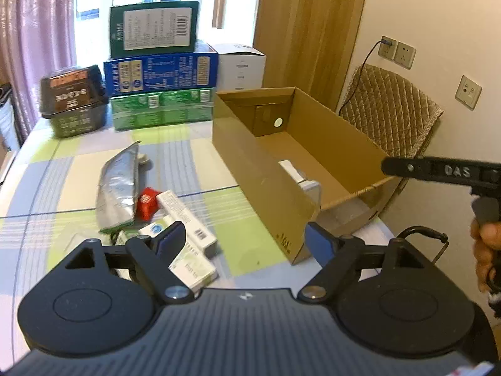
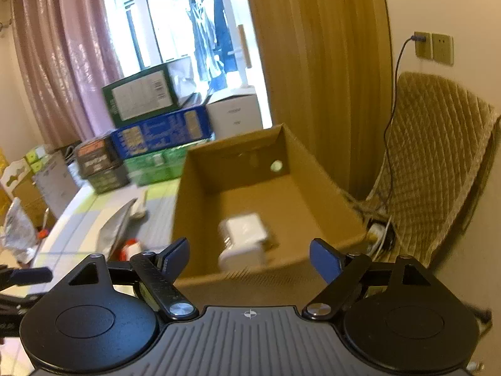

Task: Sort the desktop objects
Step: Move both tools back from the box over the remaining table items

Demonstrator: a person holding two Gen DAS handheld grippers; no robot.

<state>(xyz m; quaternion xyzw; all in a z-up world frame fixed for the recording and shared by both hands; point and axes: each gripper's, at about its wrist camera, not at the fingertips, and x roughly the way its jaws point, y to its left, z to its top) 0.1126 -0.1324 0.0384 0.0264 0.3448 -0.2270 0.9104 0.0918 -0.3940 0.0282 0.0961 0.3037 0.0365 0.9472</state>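
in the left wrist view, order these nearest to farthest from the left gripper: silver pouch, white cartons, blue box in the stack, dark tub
From the left gripper:
1. white cartons, just past its left finger
2. silver pouch, mid-table, left
3. dark tub and blue box, far edge, too close to call

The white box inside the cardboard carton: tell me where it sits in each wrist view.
Left wrist view: white box right of centre, against the carton's near left wall, partly hidden.
Right wrist view: white box lower centre, blurred, on the carton floor near the front wall.
Shared landmark: round hole in the cardboard carton's far wall.
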